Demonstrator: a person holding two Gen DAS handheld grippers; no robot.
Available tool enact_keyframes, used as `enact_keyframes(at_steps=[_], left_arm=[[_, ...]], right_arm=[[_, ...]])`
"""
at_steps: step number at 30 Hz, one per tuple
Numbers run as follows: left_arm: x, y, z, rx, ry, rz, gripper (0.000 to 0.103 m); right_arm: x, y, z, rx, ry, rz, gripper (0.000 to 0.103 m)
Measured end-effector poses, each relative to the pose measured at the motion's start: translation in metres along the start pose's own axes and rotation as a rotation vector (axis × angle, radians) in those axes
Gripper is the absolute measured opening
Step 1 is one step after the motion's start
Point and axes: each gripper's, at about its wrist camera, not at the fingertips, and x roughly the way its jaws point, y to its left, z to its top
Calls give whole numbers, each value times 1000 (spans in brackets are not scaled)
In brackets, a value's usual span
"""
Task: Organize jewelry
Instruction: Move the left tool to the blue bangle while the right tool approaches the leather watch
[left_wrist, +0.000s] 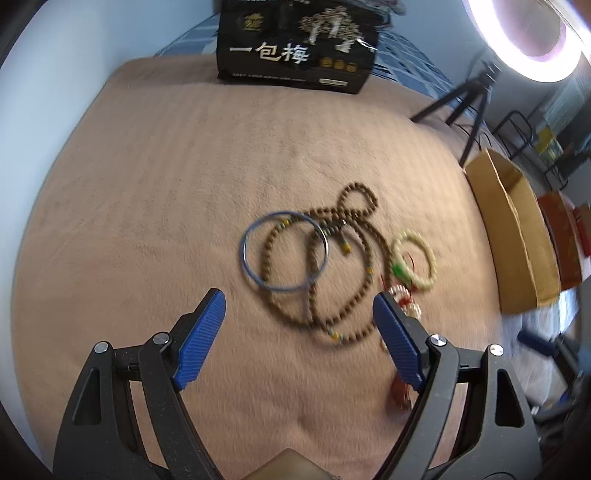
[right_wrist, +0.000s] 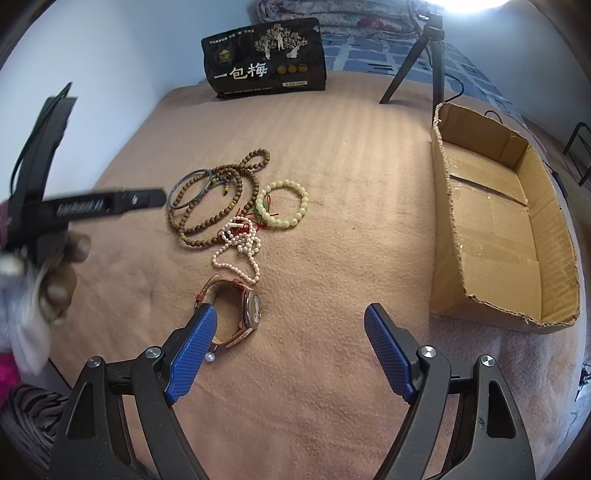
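From where I sit, both tools are empty and spread wide: my left gripper (left_wrist: 299, 314) hangs with its blue ribbed pads apart over the heap, and my right gripper (right_wrist: 290, 332) stands just as wide, nothing between its pads. The jewelry lies bunched on the tan fleece blanket (right_wrist: 332, 155), which I judge is there to stop beads from rolling. In the left wrist view the thin blue metal bangle (left_wrist: 283, 251) sits at twelve o'clock from my pads, overlapping the long string of brown wooden prayer beads (left_wrist: 325, 266); the pale green bead bracelet (left_wrist: 412, 258) lies at about one o'clock, near the right pad. From the right wrist view, the brown leather-strapped wristwatch (right_wrist: 236, 314) stands on its edge, close by my left pad at ten o'clock, with the white pearl strand (right_wrist: 240, 247) just beyond it at eleven and a loose white pearl (right_wrist: 210, 356) beside the pad. The open, shallow brown cardboard box (right_wrist: 491, 236) waits at two o'clock, well apart from the pile and empty, so I take it as the destination. The black snack bag with white lettering (right_wrist: 264, 62) sits far off at twelve. I reckon sorting has hardly begun; overlapping strands could drag each other when one is lifted.
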Motion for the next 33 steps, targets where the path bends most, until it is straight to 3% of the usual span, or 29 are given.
enact_keyframes(at_steps=[9,27,33], left_arm=[[32,13,24,-53,69,-30,85],[68,16,32,-76,97,4,85],[70,14,30,-60,85,13,85]], right_arm=[[11,11,5,-22,17,7,82],[45,11,4,9,102,34,81],[57,19,4,-13,138,53,68]])
